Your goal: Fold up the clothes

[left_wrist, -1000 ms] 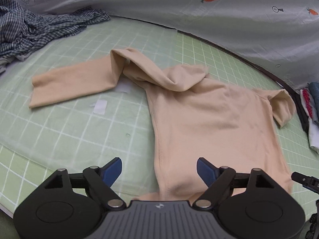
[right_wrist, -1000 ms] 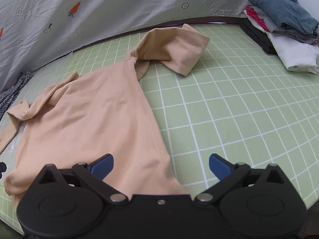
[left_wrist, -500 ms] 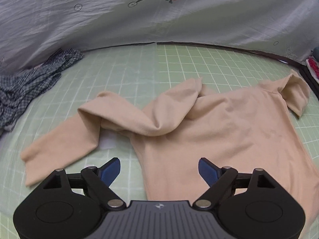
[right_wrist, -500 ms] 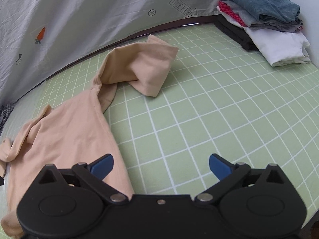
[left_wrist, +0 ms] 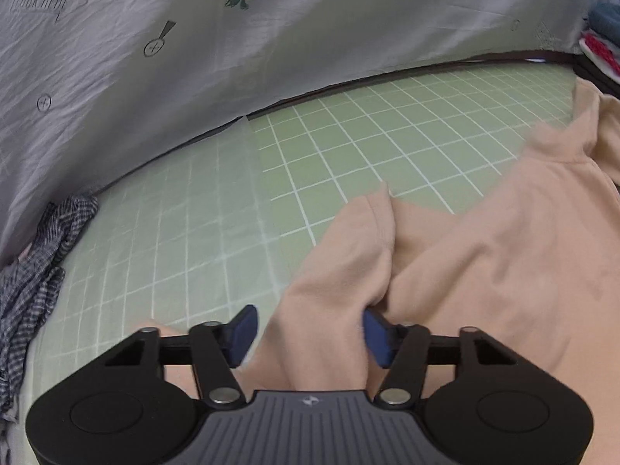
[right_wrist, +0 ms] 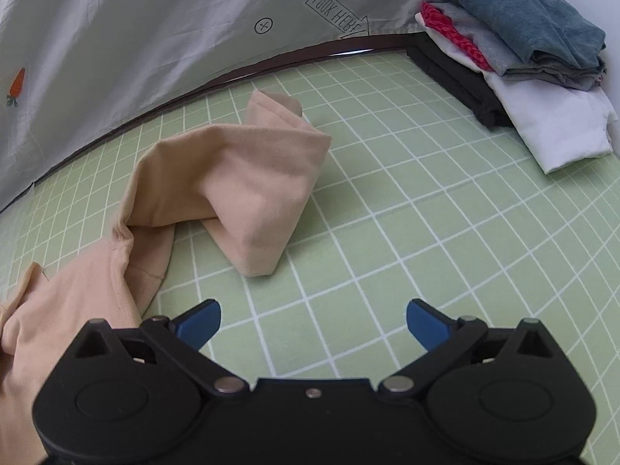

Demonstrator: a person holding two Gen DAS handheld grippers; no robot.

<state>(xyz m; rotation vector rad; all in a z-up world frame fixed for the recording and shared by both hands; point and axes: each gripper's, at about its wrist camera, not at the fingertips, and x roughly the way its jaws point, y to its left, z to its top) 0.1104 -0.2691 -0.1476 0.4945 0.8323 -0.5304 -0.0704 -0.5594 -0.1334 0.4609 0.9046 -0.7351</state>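
Meanwhile both hand-held grippers gape: left point(left_wrist: 308, 329) straddling sleeve fold point(left_wrist: 329, 290), right point(right_wrist: 313, 319) over bare mat point(right_wrist: 407, 232).

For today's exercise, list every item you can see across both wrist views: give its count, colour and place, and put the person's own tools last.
Long-sleeved top: one, peach, spread on the mat; one sleeve lies folded over itself.
Grid mat: one, light green with white lines, under everything.
Backdrop sheet: one, grey with carrot prints, behind the mat.
Checked garment: one, dark blue and white, crumpled at the mat's left edge.
Stack of folded clothes: one, teal, red, grey, white and black, far right corner.
Left tool: one, black with blue pads, open around a fold of the top.
Right tool: one, black with blue pads, open over bare mat.
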